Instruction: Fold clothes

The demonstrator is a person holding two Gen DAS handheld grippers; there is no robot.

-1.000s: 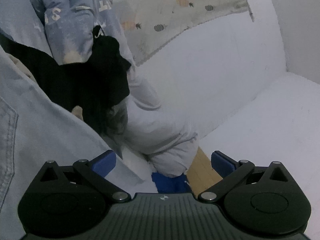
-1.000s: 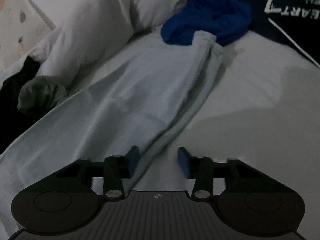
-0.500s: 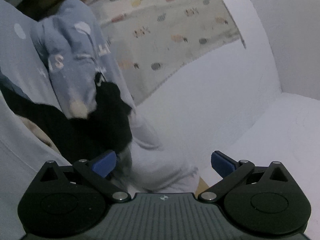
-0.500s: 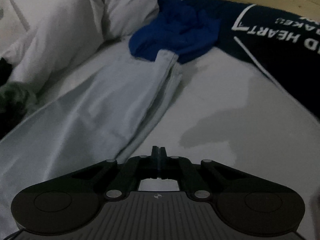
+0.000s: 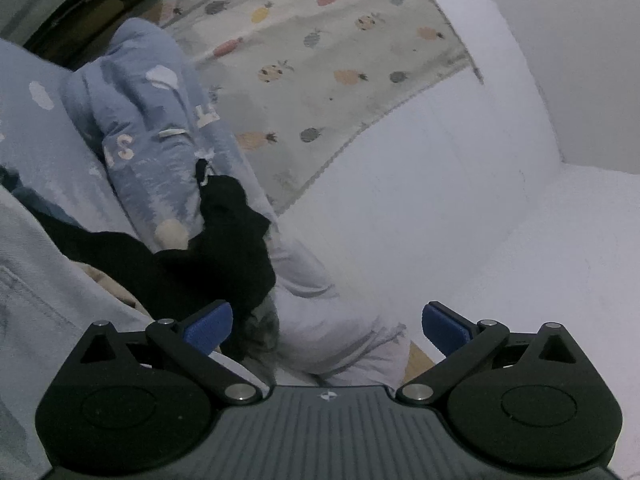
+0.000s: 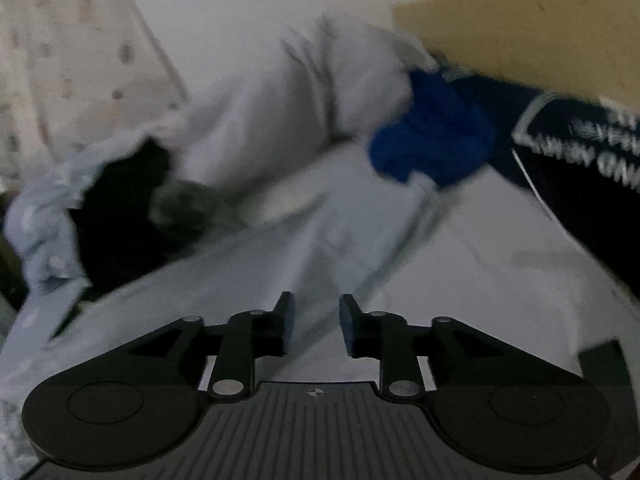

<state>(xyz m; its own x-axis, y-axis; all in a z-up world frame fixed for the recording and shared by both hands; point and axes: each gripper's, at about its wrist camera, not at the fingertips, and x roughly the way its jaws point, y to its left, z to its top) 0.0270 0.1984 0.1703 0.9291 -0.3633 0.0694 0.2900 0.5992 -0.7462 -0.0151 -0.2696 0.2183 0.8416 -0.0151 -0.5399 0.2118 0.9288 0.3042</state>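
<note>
Lay strewn over a white bed [image 6: 500, 264] beside a fruit-print rug [image 5: 320, 60] (dim room): clothes [image 6: 280, 120]. Gaped wide, empty: left gripper [image 5: 326, 326]. Was opening, nothing between: right gripper [image 6: 316, 324].

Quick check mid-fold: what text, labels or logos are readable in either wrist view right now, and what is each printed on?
"S" and "T", separate pale letters on the light blue printed garment, left wrist view; nothing more of a word shows.
White lettering inside a white outline on the navy garment, right wrist view: upside down and motion-blurred, not readable.
No other text visible.
</note>
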